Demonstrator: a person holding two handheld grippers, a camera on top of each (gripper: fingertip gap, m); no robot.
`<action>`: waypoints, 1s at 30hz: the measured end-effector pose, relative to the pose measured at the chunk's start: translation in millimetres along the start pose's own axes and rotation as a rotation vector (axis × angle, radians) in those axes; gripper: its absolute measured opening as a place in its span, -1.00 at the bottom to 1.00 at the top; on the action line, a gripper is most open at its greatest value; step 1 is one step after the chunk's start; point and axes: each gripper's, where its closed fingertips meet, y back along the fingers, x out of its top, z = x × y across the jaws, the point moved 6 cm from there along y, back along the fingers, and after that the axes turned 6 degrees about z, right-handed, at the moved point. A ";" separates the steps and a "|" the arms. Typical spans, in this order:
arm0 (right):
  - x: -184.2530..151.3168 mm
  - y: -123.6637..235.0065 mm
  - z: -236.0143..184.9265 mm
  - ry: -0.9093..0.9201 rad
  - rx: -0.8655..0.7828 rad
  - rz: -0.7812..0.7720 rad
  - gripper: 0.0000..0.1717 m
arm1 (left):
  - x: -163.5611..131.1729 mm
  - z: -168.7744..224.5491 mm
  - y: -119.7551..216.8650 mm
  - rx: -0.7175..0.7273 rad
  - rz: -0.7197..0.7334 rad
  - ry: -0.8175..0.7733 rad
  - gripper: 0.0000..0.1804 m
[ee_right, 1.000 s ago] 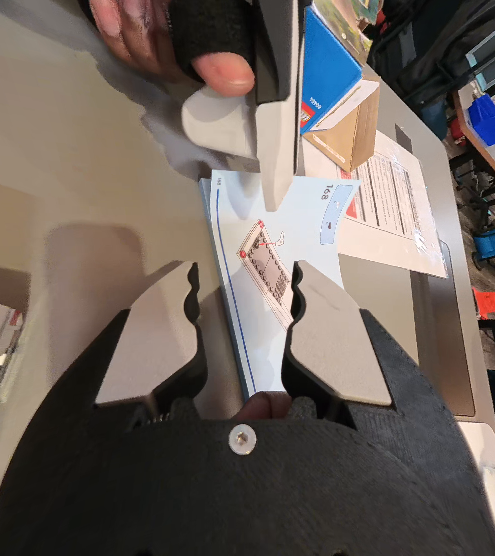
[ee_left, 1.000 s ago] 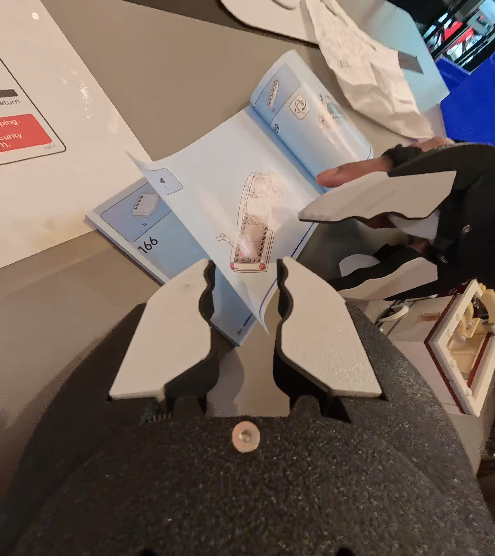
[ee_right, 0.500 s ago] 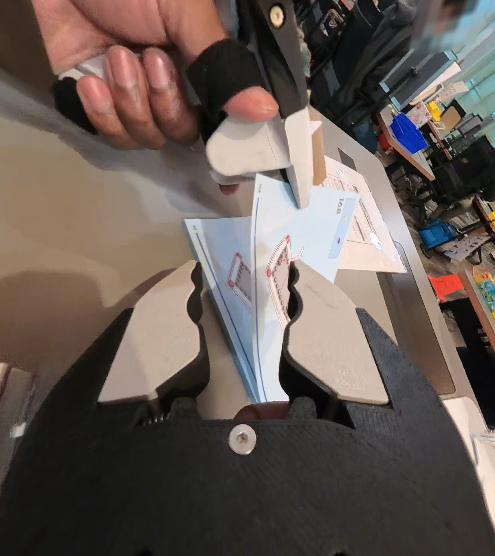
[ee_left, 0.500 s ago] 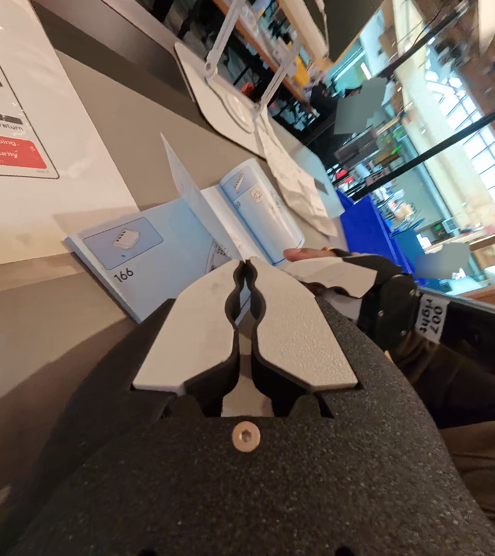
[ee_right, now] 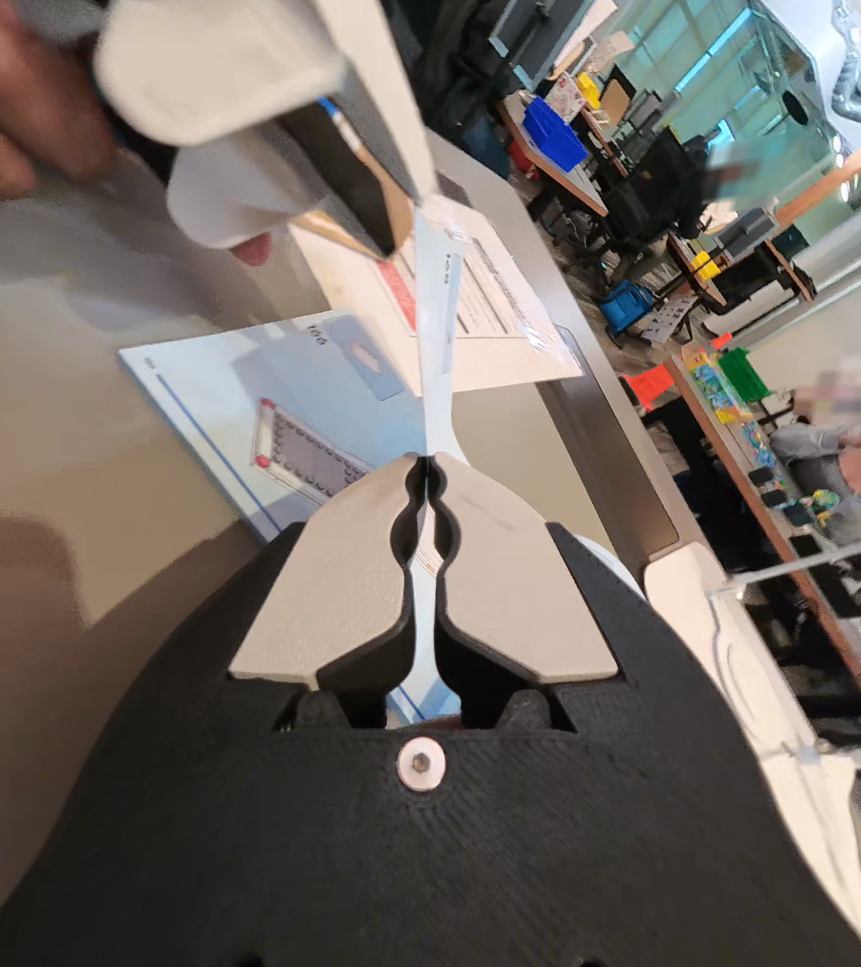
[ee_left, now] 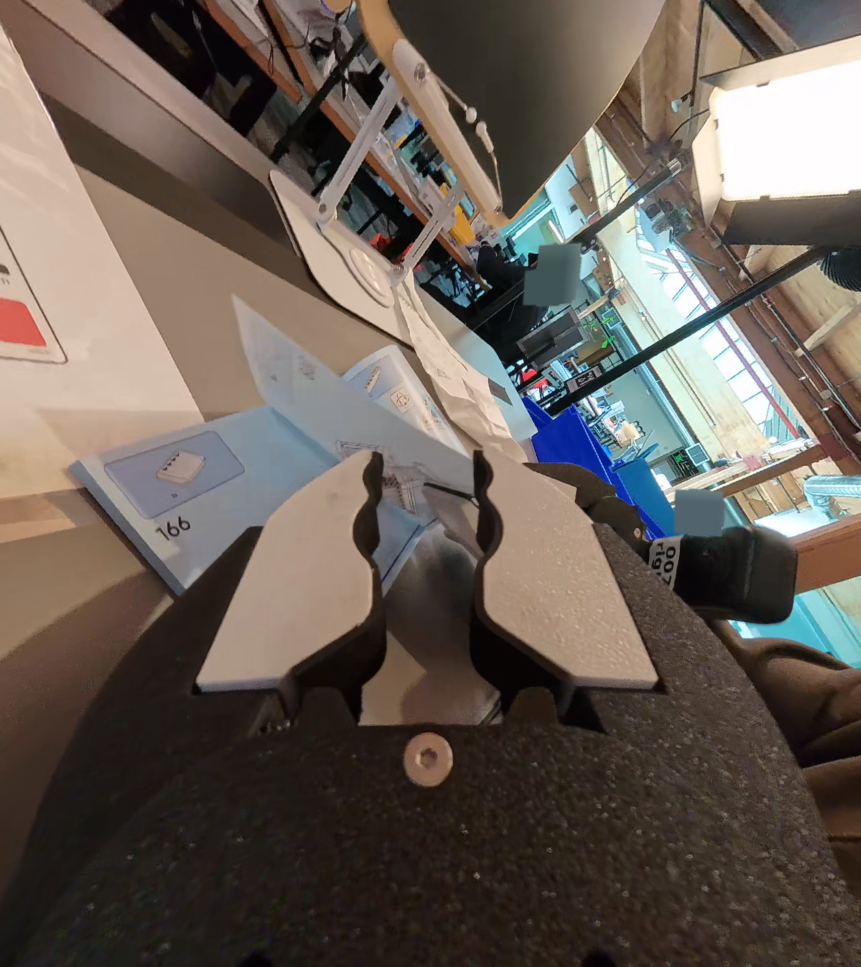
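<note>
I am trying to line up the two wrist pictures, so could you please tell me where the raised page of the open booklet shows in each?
Left wrist view: the raised page slants across the centre, just beyond the open left gripper.
Right wrist view: it stands edge-on at centre, pinched in the right gripper.
Shared landmark: the laminated sheet with a red block.

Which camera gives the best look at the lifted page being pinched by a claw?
The right wrist view: its claw is shut on the lifted page, seen edge-on. The left wrist view shows the same page raised above the booklet, the pinch hidden behind its own open claw.
</note>
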 end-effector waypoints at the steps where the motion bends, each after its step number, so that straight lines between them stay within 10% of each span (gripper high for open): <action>1: 0.1 2.1 5.0 -0.050 -0.009 0.010 -1.00 | 2.7 1.9 0.9 -0.008 0.019 -0.014 -0.57; 18: -59.5 67.0 74.1 -0.925 -0.155 0.140 -0.98 | -14.1 15.1 -15.0 -0.011 -0.066 -0.208 -0.47; 30: -74.5 72.8 81.7 -1.104 -0.131 0.171 -0.97 | -19.2 15.9 -18.2 -0.004 -0.099 -0.240 -0.47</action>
